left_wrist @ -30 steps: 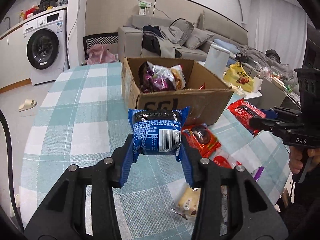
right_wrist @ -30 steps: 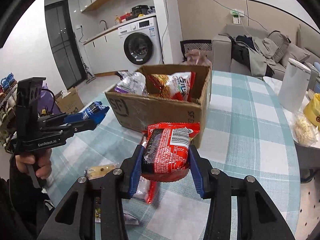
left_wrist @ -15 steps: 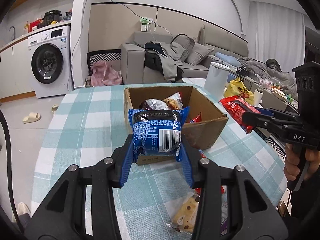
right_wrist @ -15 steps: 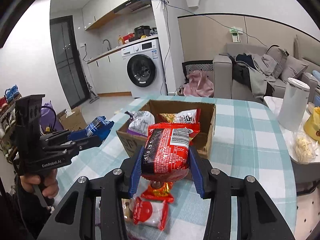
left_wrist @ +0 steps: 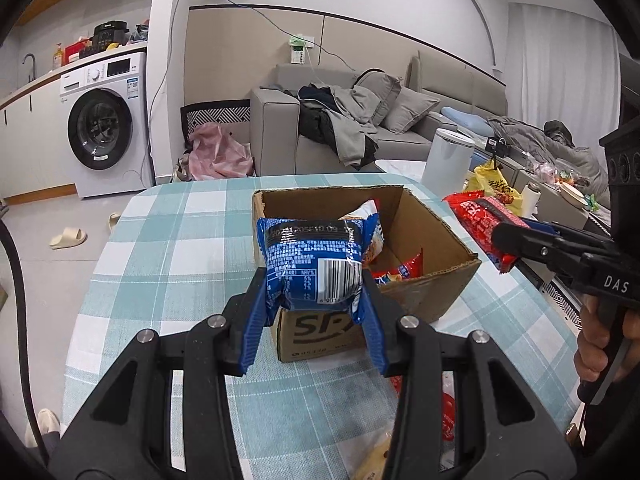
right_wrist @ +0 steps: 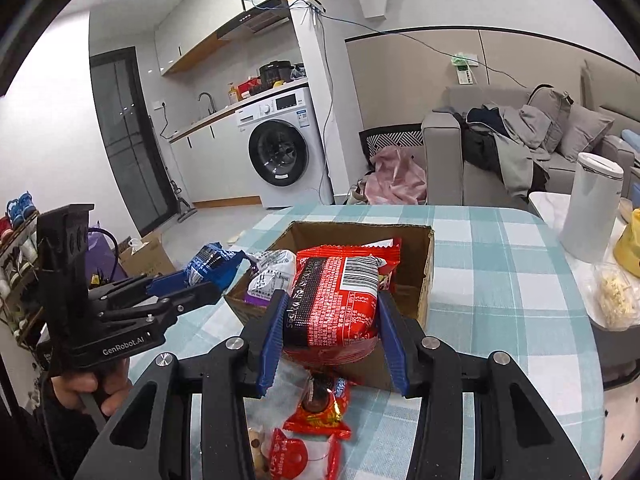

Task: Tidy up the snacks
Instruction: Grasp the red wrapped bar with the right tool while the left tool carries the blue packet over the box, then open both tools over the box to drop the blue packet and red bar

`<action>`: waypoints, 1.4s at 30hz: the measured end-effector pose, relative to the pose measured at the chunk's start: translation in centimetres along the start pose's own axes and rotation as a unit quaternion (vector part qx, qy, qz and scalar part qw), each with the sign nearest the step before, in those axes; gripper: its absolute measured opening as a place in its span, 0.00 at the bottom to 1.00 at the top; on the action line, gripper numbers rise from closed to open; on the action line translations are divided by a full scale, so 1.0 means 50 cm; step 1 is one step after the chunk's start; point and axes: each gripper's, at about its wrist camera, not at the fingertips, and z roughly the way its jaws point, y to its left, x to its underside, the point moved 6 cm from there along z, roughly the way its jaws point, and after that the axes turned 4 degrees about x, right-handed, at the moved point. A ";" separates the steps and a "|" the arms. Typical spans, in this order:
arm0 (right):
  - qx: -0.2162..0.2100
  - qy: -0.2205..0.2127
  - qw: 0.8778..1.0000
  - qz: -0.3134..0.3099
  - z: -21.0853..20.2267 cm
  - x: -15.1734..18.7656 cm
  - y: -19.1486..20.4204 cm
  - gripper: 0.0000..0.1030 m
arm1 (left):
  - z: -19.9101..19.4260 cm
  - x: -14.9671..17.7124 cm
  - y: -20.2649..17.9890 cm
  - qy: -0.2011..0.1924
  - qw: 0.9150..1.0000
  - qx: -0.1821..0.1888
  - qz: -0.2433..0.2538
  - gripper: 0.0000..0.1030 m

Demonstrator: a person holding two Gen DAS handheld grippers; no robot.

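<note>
Spreading under both grippers is a table [left_wrist: 168, 240] in a teal-and-white check cloth, with a washer [left_wrist: 102, 128] on the floor far off to the left of the left gripper and a grey sofa [left_wrist: 360, 128] strewn with clothes straight beyond it. The open box [left_wrist: 424, 264] sits on the cloth just ahead of both grippers, already holding several packets. The left gripper [left_wrist: 314, 292] is pinched on a blue packet [left_wrist: 316, 256], its fingers [left_wrist: 256, 312] pressing the packet's two sides, held up in front of the box's near left corner. To its right, the right gripper [right_wrist: 330, 328] squeezes a red packet [right_wrist: 334, 300] the same way, raised before the box's near wall. Below the right gripper, loose red snacks [right_wrist: 320, 412] lie on the cloth, and a white canister [right_wrist: 592, 208] stands well off to its right.
</note>
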 end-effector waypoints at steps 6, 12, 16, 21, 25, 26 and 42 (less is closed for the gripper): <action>0.002 0.001 1.000 0.011 0.027 -0.012 -0.009 0.44 | 0.039 -0.006 0.005 0.007 1.000 0.001 -0.003 0.39; 0.003 0.010 1.000 0.019 0.062 -0.013 -0.019 0.44 | 0.087 -0.009 0.001 0.020 1.000 0.004 0.000 0.39; 0.007 0.016 1.000 0.025 0.085 -0.011 -0.026 0.44 | 0.122 -0.011 -0.008 0.027 1.000 0.006 0.008 0.39; 0.010 0.025 0.999 0.027 0.113 -0.009 -0.034 0.44 | 0.148 -0.014 -0.025 0.028 0.999 0.003 0.022 0.39; 0.012 0.031 0.999 0.029 0.130 -0.009 -0.039 0.44 | 0.168 -0.011 -0.031 0.032 0.999 0.000 0.028 0.39; 0.013 0.032 0.999 0.029 0.133 -0.009 -0.040 0.44 | 0.171 -0.010 -0.033 0.033 0.999 -0.001 0.030 0.39; 0.017 0.016 0.999 0.025 0.129 -0.020 -0.050 0.50 | 0.188 -0.015 -0.014 0.035 0.999 -0.007 0.021 0.41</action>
